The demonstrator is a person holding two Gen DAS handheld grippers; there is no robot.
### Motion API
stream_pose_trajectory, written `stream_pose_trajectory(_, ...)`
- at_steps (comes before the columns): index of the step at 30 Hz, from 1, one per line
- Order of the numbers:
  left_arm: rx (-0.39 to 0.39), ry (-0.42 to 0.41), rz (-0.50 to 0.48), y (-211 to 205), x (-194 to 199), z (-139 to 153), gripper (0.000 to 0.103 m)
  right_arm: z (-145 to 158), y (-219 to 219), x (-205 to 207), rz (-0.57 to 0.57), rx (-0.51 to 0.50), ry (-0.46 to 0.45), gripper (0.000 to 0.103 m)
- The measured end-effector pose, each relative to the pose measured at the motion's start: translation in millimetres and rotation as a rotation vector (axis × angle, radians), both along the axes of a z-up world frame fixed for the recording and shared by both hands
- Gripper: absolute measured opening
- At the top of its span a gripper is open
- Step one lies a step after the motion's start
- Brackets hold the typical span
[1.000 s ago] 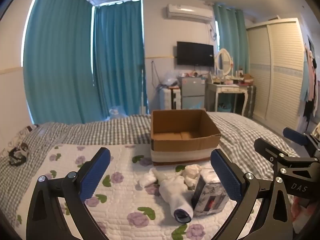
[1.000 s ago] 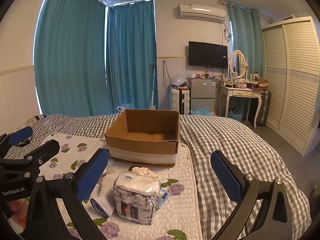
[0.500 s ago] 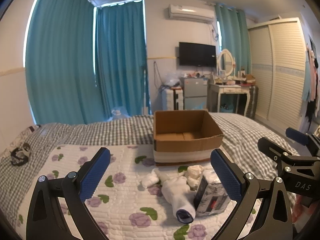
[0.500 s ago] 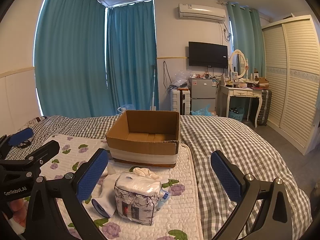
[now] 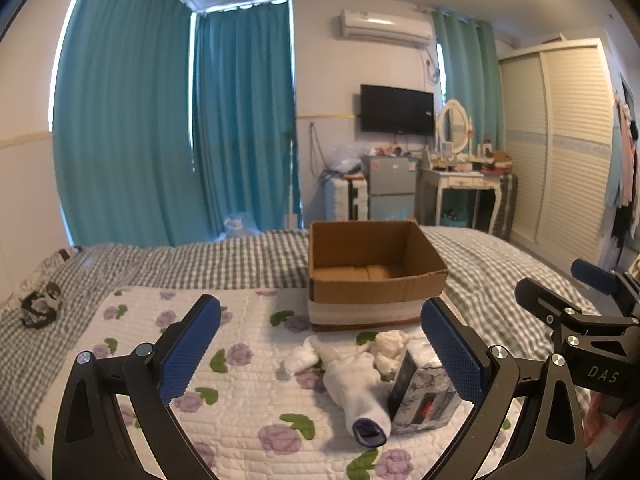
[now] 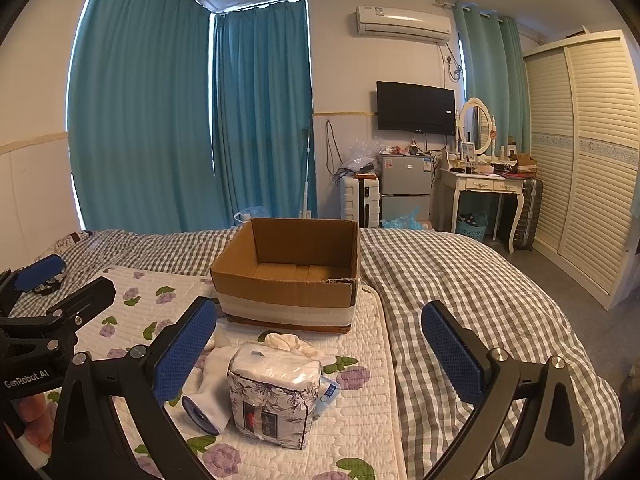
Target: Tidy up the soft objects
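Covering most of both views, the bed (image 6: pixel 460 280) carries a flowered quilt (image 5: pixel 240 400) on which everything for the job lies. At the quilt's far end stands an open cardboard box (image 6: pixel 288 280), with nothing visible inside. Just in front of it sits a small heap of soft things. Biggest is a tissue pack (image 6: pixel 276 396) in flowered wrap, standing upright; it looks light and squashy, and the plastic may be slippery, so a hold across its narrow sides, at mid-height, seems safest. Touching its left side lies a white sock (image 5: pixel 352 392) with a dark cuff, limp and very light; pinching the bunched middle should lift it whole. Behind them rests a crumpled white cloth (image 6: pixel 286 340), to be taken at any raised fold. The left gripper (image 5: pixel 320 354) and right gripper (image 6: pixel 320 354) hover above the quilt, both spread wide and holding nothing.
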State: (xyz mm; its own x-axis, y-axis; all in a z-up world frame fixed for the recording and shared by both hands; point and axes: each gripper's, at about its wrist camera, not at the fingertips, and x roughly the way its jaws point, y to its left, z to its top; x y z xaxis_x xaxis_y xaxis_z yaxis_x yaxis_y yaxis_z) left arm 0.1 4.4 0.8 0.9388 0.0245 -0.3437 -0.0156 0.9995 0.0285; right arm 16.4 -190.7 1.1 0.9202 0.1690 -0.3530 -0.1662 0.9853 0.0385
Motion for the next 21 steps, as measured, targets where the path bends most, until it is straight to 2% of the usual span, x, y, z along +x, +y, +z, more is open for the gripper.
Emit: stream_pose_trajectory(21,0.0,0.005,0.007,-0.6,-0.3,-5.4,0.103,-3.5,1.8,1.1,0.0,0.0,0.006,0.103)
